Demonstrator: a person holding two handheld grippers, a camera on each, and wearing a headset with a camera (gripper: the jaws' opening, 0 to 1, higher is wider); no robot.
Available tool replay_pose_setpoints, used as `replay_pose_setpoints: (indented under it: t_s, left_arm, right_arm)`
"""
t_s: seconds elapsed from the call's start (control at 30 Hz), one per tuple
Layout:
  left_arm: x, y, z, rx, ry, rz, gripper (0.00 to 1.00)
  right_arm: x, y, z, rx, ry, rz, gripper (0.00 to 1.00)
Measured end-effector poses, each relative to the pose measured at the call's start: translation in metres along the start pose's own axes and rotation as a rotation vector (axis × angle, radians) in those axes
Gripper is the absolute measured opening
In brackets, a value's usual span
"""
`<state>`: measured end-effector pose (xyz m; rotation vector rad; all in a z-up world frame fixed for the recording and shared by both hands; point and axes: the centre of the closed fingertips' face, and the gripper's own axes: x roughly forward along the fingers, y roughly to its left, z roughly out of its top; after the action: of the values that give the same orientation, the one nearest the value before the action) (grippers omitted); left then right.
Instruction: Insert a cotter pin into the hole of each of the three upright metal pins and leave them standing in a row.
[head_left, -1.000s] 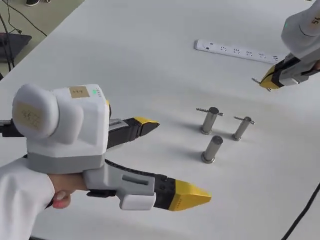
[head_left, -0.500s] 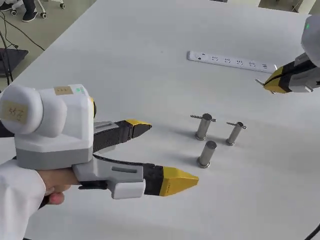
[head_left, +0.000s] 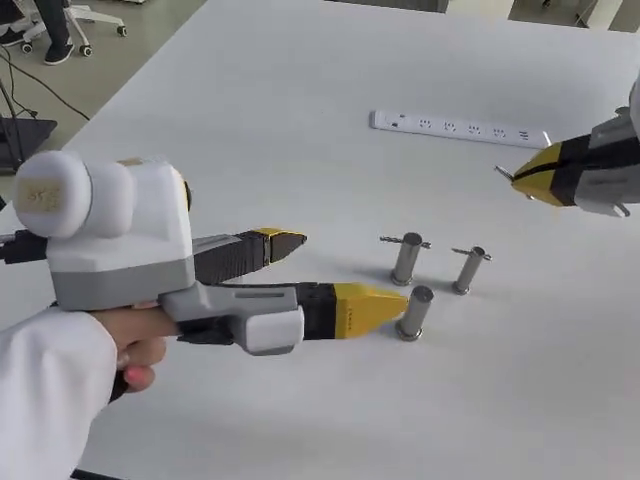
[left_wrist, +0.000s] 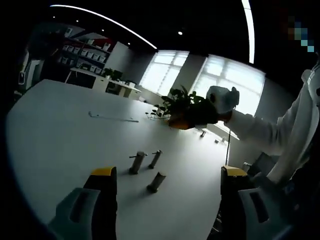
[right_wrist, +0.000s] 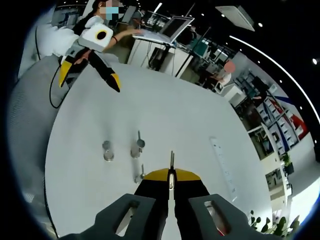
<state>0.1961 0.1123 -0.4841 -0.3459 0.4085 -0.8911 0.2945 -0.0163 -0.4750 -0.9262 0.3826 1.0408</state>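
The left claw (head_left: 354, 268) gapes wide and holds nothing. The right claw (head_left: 515, 180) is pinched tight on a thin metal cotter pin (head_left: 503, 172), held above the white tabletop (head_left: 250, 120).

In the head view, the left claw's lower yellow tip seems to lie just beside the bare upright grey metal pin (head_left: 414, 312). The left gripper view shows that pin ahead, between the spread jaws and touched by neither.

Behind it stand the left fitted metal pin (head_left: 405, 260) and the right fitted metal pin (head_left: 465, 270), each with a cotter pin through its top. The right gripper view shows all three below and ahead of the right claw, well apart from it. A white power strip (head_left: 460, 128) lies beyond.
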Motion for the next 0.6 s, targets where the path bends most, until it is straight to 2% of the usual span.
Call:
replay_pose_setpoints:
  t_s: [0.07,0.17,0.23,0.33,0.47,0.6]
  left_arm:
    - [0.003,0.001,0.000,-0.015,0.010,-0.003,0.81]
    - [0.009,0.002,0.004,-0.069,-0.005,-0.010,0.71]
    - [0.012,0.003,0.005,-0.068,-0.006,-0.010,0.67]
    - [0.019,0.005,0.005,-0.063,0.013,0.003,0.66]
    - [0.026,0.006,0.009,-0.066,0.015,0.015,0.67]
    - [0.031,0.003,0.010,-0.083,0.021,0.002,0.60]
  right_arm:
    - [-0.002,0.008,0.004,-0.005,-0.005,0.002,0.00]
    - [-0.005,0.015,0.011,0.006,-0.033,0.002,0.00]
    - [-0.005,0.019,0.013,-0.002,-0.043,0.001,0.00]
    - [-0.006,0.027,0.018,-0.037,-0.052,-0.005,0.00]
    - [-0.009,0.044,0.028,-0.018,-0.083,-0.001,0.00]
    - [-0.010,0.057,0.033,-0.002,-0.108,-0.009,0.00]
